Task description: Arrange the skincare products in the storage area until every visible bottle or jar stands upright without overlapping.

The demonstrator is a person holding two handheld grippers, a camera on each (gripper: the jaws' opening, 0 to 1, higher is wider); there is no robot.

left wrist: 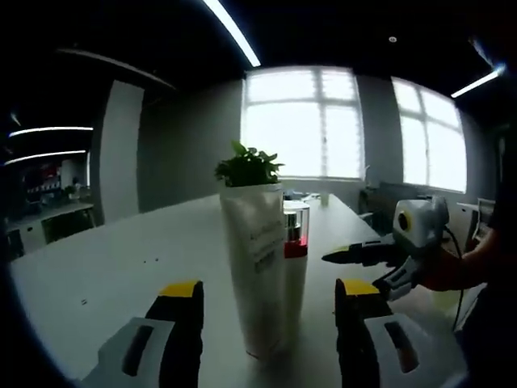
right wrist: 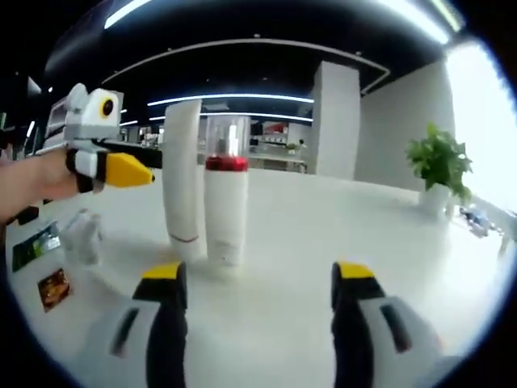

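A tall white tube stands upright on the white table, between the spread jaws of my left gripper, which is open and not touching it. Right behind the tube stands a white bottle with a red band and clear cap. My right gripper comes in from the right, open, beside the bottle. In the right gripper view the tube and bottle stand side by side ahead of my open right gripper. The left gripper reaches in from the left next to the tube.
A potted plant stands further back on the table, also seen as the plant at the right. A small clear item and two flat sachets lie at the left. A person's hand holds the left gripper.
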